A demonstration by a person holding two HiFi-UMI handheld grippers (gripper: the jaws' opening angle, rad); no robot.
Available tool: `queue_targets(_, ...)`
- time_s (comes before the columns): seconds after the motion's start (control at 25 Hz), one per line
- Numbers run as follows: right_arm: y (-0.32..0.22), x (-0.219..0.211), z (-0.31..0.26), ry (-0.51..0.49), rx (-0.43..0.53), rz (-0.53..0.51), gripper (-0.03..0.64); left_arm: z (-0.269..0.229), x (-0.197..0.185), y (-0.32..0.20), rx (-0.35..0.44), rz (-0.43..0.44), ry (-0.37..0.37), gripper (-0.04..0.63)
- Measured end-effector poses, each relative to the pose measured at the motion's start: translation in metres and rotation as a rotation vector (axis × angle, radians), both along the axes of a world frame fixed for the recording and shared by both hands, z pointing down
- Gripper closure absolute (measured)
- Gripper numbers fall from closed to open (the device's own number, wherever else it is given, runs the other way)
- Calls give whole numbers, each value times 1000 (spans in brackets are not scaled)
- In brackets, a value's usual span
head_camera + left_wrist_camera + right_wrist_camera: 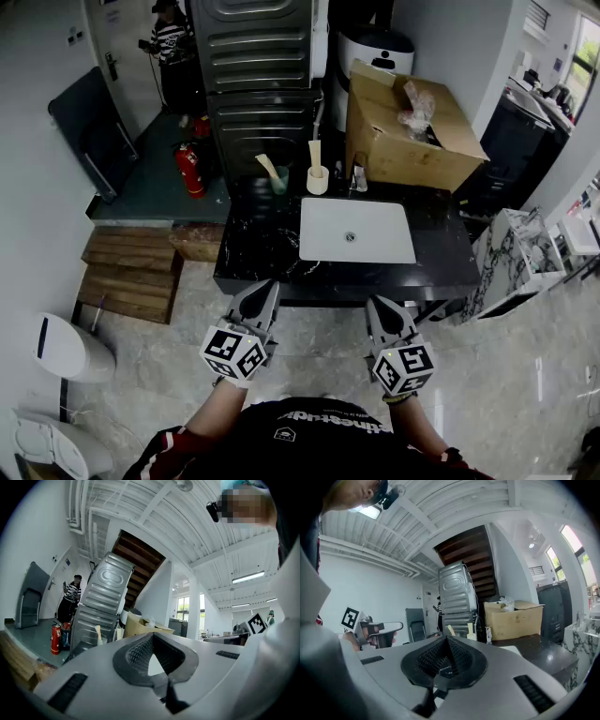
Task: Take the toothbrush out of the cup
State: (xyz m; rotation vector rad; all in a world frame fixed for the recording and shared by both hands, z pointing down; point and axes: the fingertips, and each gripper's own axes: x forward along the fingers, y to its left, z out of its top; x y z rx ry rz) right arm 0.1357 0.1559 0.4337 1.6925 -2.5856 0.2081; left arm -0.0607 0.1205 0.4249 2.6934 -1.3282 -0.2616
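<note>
Hovering closed, empty: left gripper [268,287], right gripper [376,303].

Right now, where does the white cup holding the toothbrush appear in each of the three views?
Head view: the white cup stands on the black counter behind the sink, upper middle, just left of the cardboard box.
Left gripper view: small, left of centre, left of the box.
Right gripper view: small, slightly right of centre, left of the box.
Shared landmark: the cardboard box, always to the right of the cup.
</note>
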Motion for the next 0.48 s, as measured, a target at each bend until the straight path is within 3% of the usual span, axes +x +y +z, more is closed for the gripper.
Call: queue_targets(0.48,3,-2,3,8,3,-1,580,-1,1,5,12,4,-2,580)
